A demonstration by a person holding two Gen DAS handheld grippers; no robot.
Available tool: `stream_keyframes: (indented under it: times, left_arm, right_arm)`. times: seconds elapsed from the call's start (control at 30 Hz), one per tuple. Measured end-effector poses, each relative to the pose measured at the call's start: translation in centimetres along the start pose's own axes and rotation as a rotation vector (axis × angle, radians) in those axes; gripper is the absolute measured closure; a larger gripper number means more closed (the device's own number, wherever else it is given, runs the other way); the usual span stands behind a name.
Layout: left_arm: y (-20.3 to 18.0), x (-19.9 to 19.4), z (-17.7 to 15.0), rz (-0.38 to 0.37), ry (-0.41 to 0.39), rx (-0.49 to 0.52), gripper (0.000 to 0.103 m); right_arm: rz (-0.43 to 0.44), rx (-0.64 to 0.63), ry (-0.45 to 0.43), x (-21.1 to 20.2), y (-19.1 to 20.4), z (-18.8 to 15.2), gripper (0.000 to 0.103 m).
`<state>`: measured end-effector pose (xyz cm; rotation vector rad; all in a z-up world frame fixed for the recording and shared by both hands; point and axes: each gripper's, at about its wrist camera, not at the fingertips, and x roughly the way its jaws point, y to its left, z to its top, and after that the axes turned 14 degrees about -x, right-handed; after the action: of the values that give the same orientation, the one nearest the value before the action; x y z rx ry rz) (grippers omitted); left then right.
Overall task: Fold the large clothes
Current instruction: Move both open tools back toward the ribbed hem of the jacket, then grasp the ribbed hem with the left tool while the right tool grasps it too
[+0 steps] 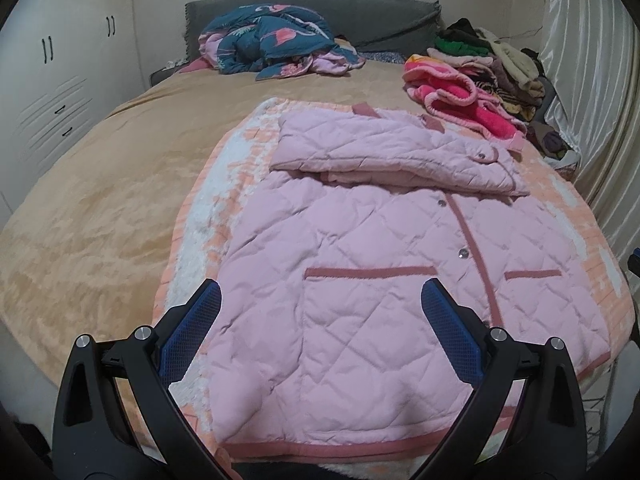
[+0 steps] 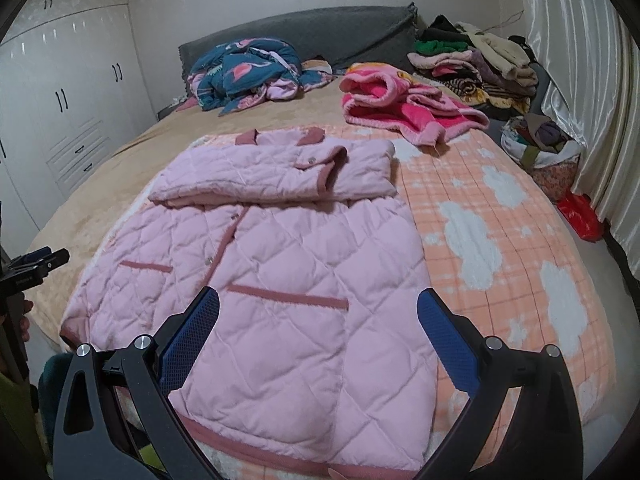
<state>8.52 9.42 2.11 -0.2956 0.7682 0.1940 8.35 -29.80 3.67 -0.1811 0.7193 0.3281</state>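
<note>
Wardrobe doors (image 1: 60, 80) with dark handles fill the wall on your left, and the bed's tan plush cover (image 1: 100, 208) spreads from there toward the middle. At the grey headboard (image 1: 312, 8) a teal flamingo-print quilt (image 1: 272, 40) lies bunched up.

Your left gripper (image 1: 321, 294) hovers over the near hem of the pink quilted jacket (image 1: 360, 260), its jaws spread wide with nothing between the blue pads (image 1: 192, 328). The jacket lies front-up on an orange checked blanket with white clouds (image 2: 500, 240), which itself lies over the tan cover. Its snap placket runs up the centre, two trimmed pocket openings cross the lower body, and the upper part with the sleeves is folded down across the chest into a flat band. The darker pink collar tabs show at the far edge of that band.

Your right gripper (image 2: 318, 304) hangs over the jacket's right half near the hem, jaws likewise wide apart and holding nothing. In the right wrist view your left gripper shows small at the far left edge, beside the bed.

Beyond the jacket, to the right, a bright pink fleece garment (image 2: 408, 108) lies rumpled, just apart from the folded band. Behind it a stack of folded clothes (image 2: 472, 64) sits near the headboard corner. A bag stuffed with fabric (image 2: 544, 152) and a red packet (image 2: 580, 216) rest along the bed's right edge against the pale satin curtain (image 2: 592, 80).
</note>
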Motion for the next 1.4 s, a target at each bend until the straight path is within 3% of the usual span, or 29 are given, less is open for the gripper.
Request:
stream_keyframes:
  times: [0.57,0.83,1.1,1.4]
  left_arm:
    - [3.4,2.9,-2.9,0.048,0.119,-0.030,0.009]
    - [5.5,3.8,-3.8,-0.009,0.200,-0.074,0.009]
    - [9.1,5.3,-5.4,-0.051,0.309,-0.182,0.009]
    - [9.8,6.0,-6.2,-0.099,0.359,-0.230,0.009]
  right_arm:
    - [-0.014,0.016,0.054,0.9,-1.2,-2.5,0.004]
    - [-0.013,0.025,0.061,1.1,-1.6,-3.2,0.004]
    - [-0.006,0.035,0.084,1.6,-2.0,-4.2,0.004]
    - [-0.004,0.048,0.112,1.9,-2.3,-5.7,0.004]
